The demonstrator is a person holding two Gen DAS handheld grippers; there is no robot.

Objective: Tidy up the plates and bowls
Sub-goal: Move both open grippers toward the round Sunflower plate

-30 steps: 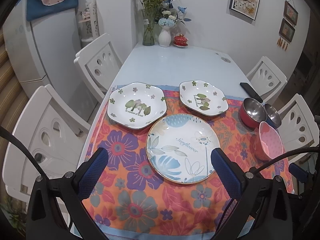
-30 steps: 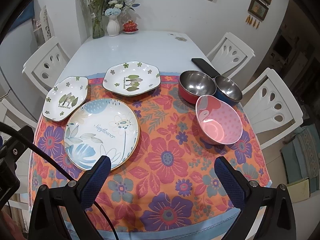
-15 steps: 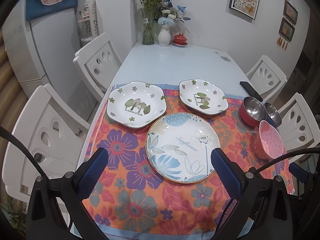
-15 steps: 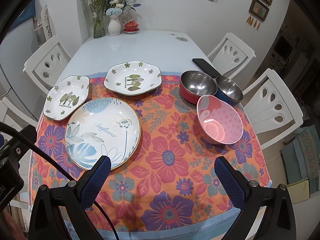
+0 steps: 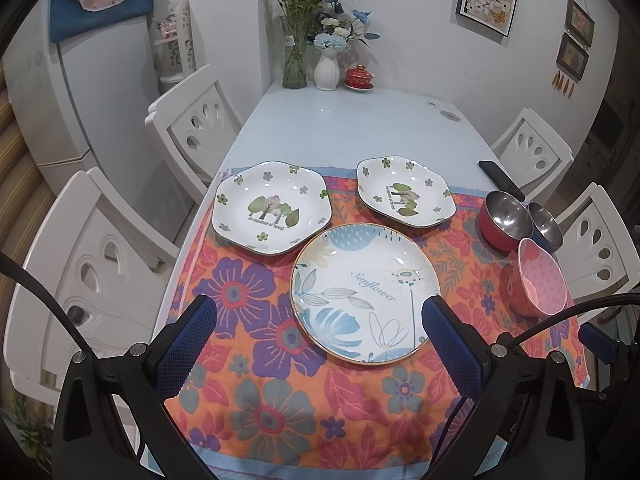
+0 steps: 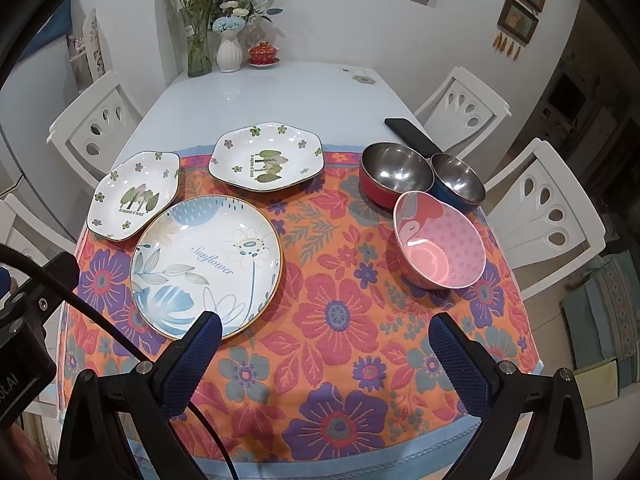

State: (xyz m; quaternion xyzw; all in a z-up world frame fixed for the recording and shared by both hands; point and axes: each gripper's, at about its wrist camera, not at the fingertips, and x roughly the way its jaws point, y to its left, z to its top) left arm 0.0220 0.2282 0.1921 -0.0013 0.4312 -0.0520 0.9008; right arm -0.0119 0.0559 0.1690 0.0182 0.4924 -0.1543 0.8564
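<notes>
Nothing on the desk [image 5: 344, 128] has shifted. Both the left hand-held gripper [image 5: 320, 320] and right hand-held gripper [image 6: 325, 338] hover spread, empty, surveying the round plate [image 6: 206, 266] and pink bowl [image 6: 440, 240] before any grasp.

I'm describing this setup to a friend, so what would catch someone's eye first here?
The loud orange floral tablecloth stands out first, covering the near end of the table. On its left lies a big round Sunflower plate, with two white hexagonal plates behind it. To the right sits a pink bowl, in front of two steel-lined bowls.
</notes>
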